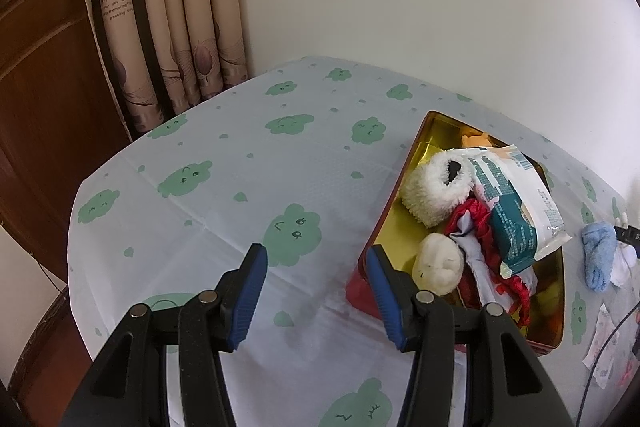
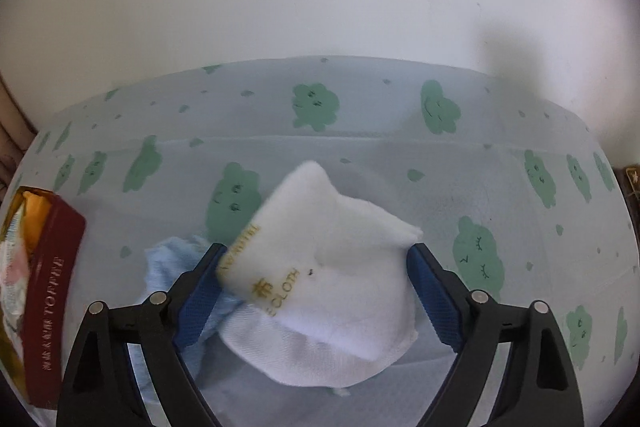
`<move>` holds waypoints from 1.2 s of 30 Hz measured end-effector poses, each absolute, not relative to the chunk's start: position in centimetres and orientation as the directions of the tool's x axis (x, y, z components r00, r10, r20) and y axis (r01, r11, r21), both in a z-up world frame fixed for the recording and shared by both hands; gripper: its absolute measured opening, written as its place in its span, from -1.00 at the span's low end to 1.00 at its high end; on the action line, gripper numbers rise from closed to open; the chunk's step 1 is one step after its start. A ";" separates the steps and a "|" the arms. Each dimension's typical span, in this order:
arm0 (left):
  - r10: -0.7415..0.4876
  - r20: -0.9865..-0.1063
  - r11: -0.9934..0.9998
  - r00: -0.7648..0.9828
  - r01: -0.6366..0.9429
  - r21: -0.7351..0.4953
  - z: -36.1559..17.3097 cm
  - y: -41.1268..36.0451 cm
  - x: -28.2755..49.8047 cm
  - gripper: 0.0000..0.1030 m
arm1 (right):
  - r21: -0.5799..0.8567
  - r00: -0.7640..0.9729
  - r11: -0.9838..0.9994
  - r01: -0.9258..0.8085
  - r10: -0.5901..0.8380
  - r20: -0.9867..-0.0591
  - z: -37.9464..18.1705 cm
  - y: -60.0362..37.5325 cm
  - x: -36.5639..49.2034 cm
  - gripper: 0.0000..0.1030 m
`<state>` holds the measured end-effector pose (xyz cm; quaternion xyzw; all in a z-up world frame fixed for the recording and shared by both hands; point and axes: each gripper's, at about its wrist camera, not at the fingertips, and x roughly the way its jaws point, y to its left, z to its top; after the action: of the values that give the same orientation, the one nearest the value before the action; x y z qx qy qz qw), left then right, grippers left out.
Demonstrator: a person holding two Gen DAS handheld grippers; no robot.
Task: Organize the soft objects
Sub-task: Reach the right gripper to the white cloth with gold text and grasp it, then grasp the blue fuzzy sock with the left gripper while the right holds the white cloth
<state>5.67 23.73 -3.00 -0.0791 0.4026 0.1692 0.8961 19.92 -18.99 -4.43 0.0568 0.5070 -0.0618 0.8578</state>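
Curtains (image 1: 168, 27) hang at about ten o'clock in our left wrist view, behind the table with the green cloud cloth (image 1: 224, 163). Our left gripper (image 1: 316, 291) hangs over that cloth with its blue pads wide apart, and nothing sits between them. At three o'clock we see the red tin (image 1: 556, 311) with its gold inside. In it lie a fluffy white thing (image 1: 432, 191), a small cream ball (image 1: 438, 265), some red and grey cloth (image 1: 480, 239) and a teal packet (image 1: 516, 211). The packet's long side runs from eleven o'clock down to five o'clock. Just past the tin, at the far right, lies a blue sock (image 1: 598, 253).

In our right wrist view the red tin (image 2: 52, 287) is at nine o'clock. The blue sock (image 2: 168, 271) peeks out beside the left finger. Our right gripper (image 2: 316, 283) is open wide around a white cloth pouch (image 2: 332, 259) with gold letters. The pouch lies on the table between the pads, and we cannot tell if they touch it. Its long side runs from eleven o'clock to five o'clock.
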 end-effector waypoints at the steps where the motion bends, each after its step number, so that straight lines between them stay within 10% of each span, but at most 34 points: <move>1: 0.240 -0.748 0.930 0.619 -0.368 -0.006 -3.0 23.8 5.7 0.03 | 0.045 0.486 0.985 0.167 -0.042 -0.873 -4.6 -19.3 19.7 0.63; 13: 0.272 -0.718 0.918 0.641 -0.395 -0.005 -2.4 24.1 5.3 0.03 | 0.067 0.599 0.992 0.103 -0.009 -0.801 -2.6 -21.0 16.9 0.11; 17: 0.288 -0.708 0.917 0.645 -0.399 0.009 -2.3 23.9 5.2 0.03 | 0.081 0.595 0.994 0.079 0.018 -0.804 -2.2 -21.5 15.8 -0.43; 36: 0.267 -0.669 0.951 0.693 -0.301 0.068 -1.5 20.3 5.2 0.03 | 0.048 0.538 0.998 0.027 0.026 -0.843 -4.1 -24.7 7.0 -0.27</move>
<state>5.23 20.35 -1.49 -0.0234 0.3599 0.1543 0.9198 6.97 -24.74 -4.13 0.0277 0.4807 -0.0002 0.8764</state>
